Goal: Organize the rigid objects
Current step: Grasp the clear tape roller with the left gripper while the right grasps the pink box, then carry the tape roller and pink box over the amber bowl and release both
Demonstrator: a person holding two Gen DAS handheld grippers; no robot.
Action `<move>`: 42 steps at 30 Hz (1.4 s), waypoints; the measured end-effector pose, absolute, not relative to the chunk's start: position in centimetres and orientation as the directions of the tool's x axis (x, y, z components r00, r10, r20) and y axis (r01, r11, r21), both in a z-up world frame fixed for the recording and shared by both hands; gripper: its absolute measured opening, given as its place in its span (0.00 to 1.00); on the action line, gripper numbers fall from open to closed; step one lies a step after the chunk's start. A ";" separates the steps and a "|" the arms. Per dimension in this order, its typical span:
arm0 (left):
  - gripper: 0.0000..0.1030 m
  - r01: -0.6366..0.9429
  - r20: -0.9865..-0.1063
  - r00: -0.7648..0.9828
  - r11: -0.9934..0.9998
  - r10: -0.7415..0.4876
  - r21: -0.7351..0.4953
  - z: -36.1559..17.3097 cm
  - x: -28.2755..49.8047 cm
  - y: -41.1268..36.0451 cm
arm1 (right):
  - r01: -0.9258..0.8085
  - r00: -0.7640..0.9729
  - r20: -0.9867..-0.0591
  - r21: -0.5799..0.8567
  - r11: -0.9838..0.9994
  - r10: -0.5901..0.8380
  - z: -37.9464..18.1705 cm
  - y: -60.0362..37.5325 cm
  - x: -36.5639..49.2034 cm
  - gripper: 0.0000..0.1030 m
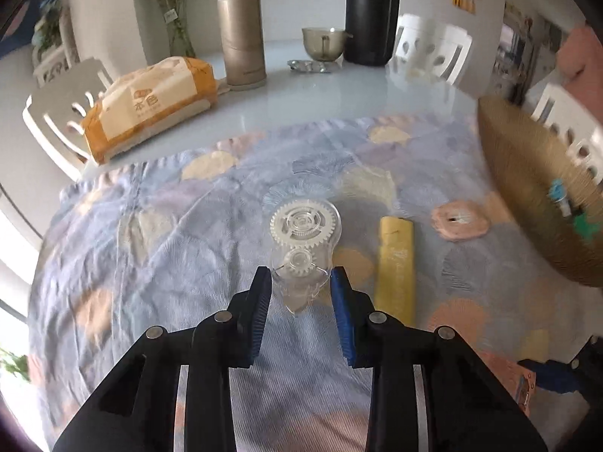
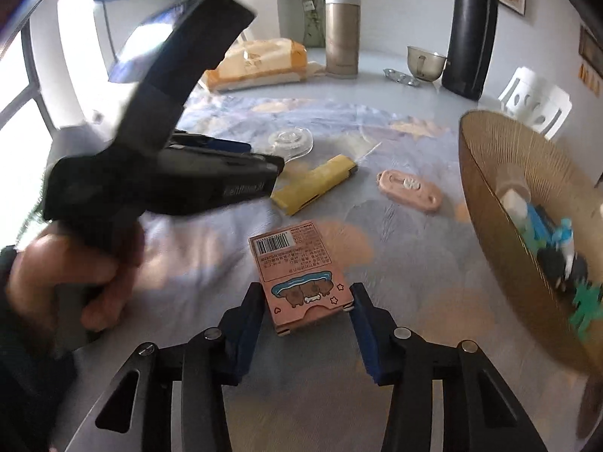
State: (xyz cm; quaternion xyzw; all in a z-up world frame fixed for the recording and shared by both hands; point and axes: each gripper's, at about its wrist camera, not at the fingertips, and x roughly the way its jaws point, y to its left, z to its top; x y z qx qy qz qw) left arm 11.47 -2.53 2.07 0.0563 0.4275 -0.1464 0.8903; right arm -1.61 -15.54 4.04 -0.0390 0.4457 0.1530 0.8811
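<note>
A clear plastic tape dispenser with white gears (image 1: 303, 243) lies on the patterned cloth. My left gripper (image 1: 301, 282) is open, its fingers on either side of the dispenser's near end. A yellow case (image 1: 395, 263) and a pink oval piece (image 1: 459, 220) lie to its right. In the right wrist view my right gripper (image 2: 307, 295) is open around the near end of a pink card box (image 2: 299, 277) lying flat. The yellow case (image 2: 312, 184), the pink piece (image 2: 409, 190) and the dispenser (image 2: 288, 143) lie beyond. A woven bowl (image 2: 501, 226) at right holds several small items.
The left gripper body and hand (image 2: 150, 173) fill the left of the right wrist view. At the table's far side stand a tissue pack (image 1: 150, 105), a gold flask (image 1: 241, 34), a glass cup (image 1: 324, 43) and a black flask (image 1: 371, 11). White chairs ring the table.
</note>
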 end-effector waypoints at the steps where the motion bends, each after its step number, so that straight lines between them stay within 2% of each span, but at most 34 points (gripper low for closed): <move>1: 0.28 0.311 -0.779 0.583 0.949 -0.228 -0.046 2.4 10.9 -2.3 | -0.298 0.564 -0.793 0.063 0.952 0.229 4.3 -15.9 -2.6 0.44; 4: 0.28 0.333 -0.788 0.573 0.942 -0.223 -0.024 3.3 7.8 -2.3 | -0.258 0.584 -0.789 0.041 0.965 0.189 4.9 -17.7 -5.8 0.44; 8: 0.28 0.331 -0.781 0.569 0.941 -0.255 -0.066 3.4 2.5 -0.7 | -0.167 0.585 -0.802 0.027 0.986 0.121 4.7 -20.7 -8.4 0.44; 11: 0.28 0.307 -0.786 0.559 0.947 -0.264 -0.099 2.5 -0.2 0.3 | -0.126 0.555 -0.820 0.087 0.988 0.143 4.0 -22.6 -9.1 0.44; 15: 0.29 0.306 -0.802 0.544 0.948 -0.249 -0.086 1.3 -1.6 0.3 | -0.129 0.560 -0.820 0.049 0.990 0.114 3.6 -22.3 -8.9 0.44; 16: 0.32 0.310 -0.795 0.555 0.948 -0.246 -0.077 1.3 -1.8 0.2 | -0.128 0.566 -0.819 0.030 0.991 0.097 3.6 -21.9 -9.0 0.45; 17: 0.41 0.318 -0.796 0.551 0.945 -0.251 -0.078 1.3 -1.8 0.1 | -0.132 0.566 -0.820 0.013 0.991 0.086 3.5 -21.7 -9.2 0.45; 21: 0.43 0.336 -0.795 0.560 0.941 -0.233 -0.040 1.1 -2.0 -0.4 | -0.145 0.567 -0.818 0.021 0.989 0.100 3.5 -22.1 -9.9 0.60; 25: 0.49 0.341 -0.796 0.567 0.940 -0.214 -0.010 1.0 -2.4 -0.7 | -0.161 0.557 -0.821 0.035 0.986 0.120 3.4 -23.3 -10.6 0.63; 26: 0.64 0.337 -0.799 0.564 0.942 -0.208 -0.007 1.0 -2.4 -0.7 | -0.166 0.552 -0.825 0.033 0.986 0.121 3.4 -23.4 -10.7 0.64; 27: 0.74 0.339 -0.799 0.562 0.941 -0.212 -0.011 1.0 -2.3 -0.7 | -0.169 0.542 -0.832 0.029 0.985 0.117 3.4 -23.3 -10.4 0.65; 31: 0.74 0.329 -0.800 0.562 0.944 -0.209 -0.015 1.0 -2.3 -0.5 | -0.177 0.521 -0.846 0.025 0.984 0.116 3.3 -22.4 -9.2 0.70; 39: 0.73 0.301 -0.802 0.569 0.954 -0.182 -0.003 1.1 -1.7 -0.8 | -0.167 0.535 -0.839 0.008 0.986 0.098 3.1 -21.6 -8.2 0.71; 42: 0.63 0.308 -0.811 0.552 0.951 -0.195 -0.019 1.1 -0.7 -1.4 | -0.164 0.534 -0.841 0.000 0.987 0.088 3.1 -21.4 -8.0 0.71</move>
